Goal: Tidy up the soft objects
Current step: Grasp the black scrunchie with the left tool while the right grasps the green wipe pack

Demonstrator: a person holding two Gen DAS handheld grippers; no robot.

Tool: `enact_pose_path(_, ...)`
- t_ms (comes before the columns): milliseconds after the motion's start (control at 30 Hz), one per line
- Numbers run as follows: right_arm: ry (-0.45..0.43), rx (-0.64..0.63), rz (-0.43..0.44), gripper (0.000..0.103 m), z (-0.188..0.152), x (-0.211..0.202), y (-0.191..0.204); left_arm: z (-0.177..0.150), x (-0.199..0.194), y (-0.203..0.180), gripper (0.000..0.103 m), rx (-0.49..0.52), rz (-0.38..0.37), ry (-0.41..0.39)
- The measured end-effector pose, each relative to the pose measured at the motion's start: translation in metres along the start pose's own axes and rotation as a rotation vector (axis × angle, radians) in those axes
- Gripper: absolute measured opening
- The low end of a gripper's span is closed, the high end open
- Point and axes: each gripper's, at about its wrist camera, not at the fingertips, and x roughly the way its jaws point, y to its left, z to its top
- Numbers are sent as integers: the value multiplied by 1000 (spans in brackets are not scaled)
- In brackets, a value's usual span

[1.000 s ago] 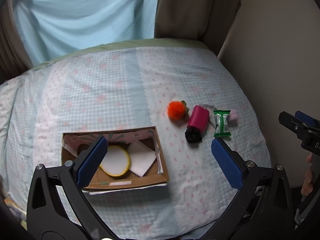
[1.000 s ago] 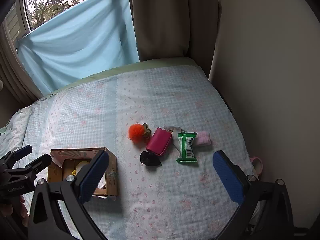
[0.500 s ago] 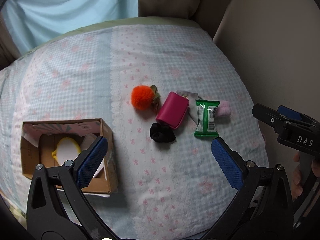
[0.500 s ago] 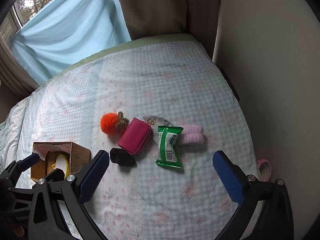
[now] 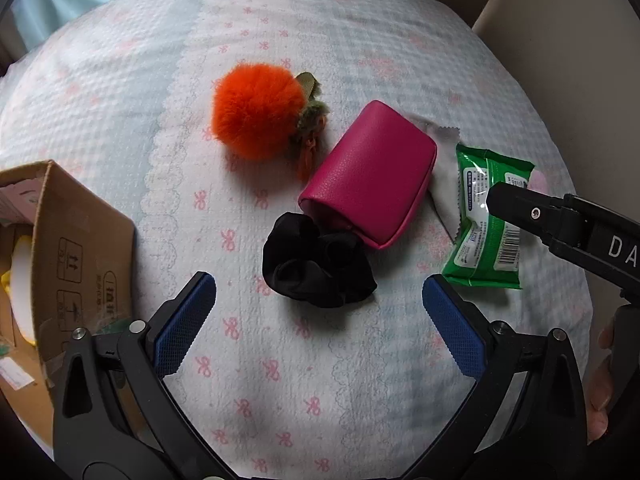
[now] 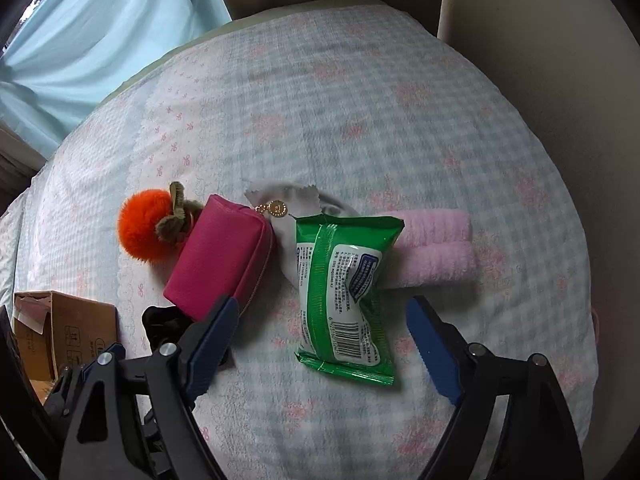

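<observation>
Left wrist view looks down between the left tongs (image 5: 319, 312), whose blue pads stand spread with nothing pinched; just beyond them at frame centre lies a black scrunchie (image 5: 316, 266) on the bed (image 5: 280, 380). Touching its far side is a magenta pouch (image 5: 370, 172), and further up left sits an orange pompom (image 5: 256, 110). A cardboard box (image 5: 76, 240) stands at the left edge. On the right, part of the right tongs reaches over a green wipes packet (image 5: 486, 224). Right wrist view shows the right tongs (image 6: 320, 338) closing, pads still apart and touching nothing, with the lower end of the green wipes packet (image 6: 346, 284) between them. Behind the packet to the right lies a pink rolled cloth (image 6: 436, 248); the magenta pouch (image 6: 222, 260) and orange pompom (image 6: 142, 224) lie to the left.
</observation>
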Motion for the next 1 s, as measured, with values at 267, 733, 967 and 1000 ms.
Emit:
enact_pose_path(267, 33, 3, -52, 72, 0, 31, 7, -4, 37, -6, 100, 47, 36, -26)
enact_pose_path(733, 48, -37, -111, 40, 4, 45, 7, 2, 59, -17, 35, 172, 105, -8)
enact_pose_path(967, 33, -48, -109, 30, 1, 40, 8, 2, 53, -15, 21, 182, 109, -18)
enact_pose_path(1000, 30, -53, -111, 29, 0, 38, 9, 3, 52, -14, 21, 181, 108, -20)
